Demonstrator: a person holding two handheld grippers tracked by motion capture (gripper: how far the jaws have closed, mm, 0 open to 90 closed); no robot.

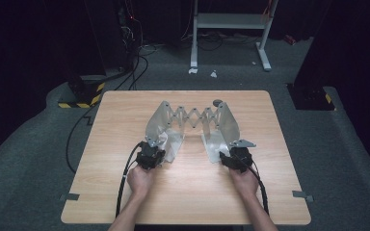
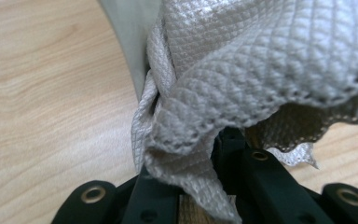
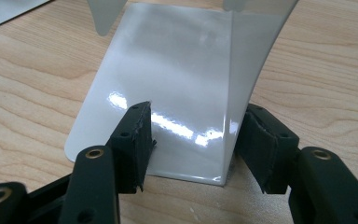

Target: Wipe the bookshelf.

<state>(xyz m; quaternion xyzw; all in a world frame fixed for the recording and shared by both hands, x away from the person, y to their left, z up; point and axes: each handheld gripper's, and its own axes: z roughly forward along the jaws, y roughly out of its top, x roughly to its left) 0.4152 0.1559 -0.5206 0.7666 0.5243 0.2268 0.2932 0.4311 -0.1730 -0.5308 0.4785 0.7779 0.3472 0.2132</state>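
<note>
Both tongs worked at an expandable metal rack [image 1: 192, 120] standing mid-table [image 1: 125, 192]. Left tongs [image 2: 200, 186] were clamped on a grey cloth [image 2: 242, 70] bunched against the rack's left plate [image 1: 156, 125]. Right tongs [image 3: 193, 144] stood apart, one jaw on either side of the right plate's [image 3: 168, 84] upright wall, not pressing it.

Both grippers are matte black plastic. The left gripper [image 1: 150, 155] trails a thick black cable; the right gripper [image 1: 236, 158] carries a grey three-cornered plate above its own black cable. Brass-ringed screw holes dot their blocky jaws. Forearms are bare, no sleeves.
</note>
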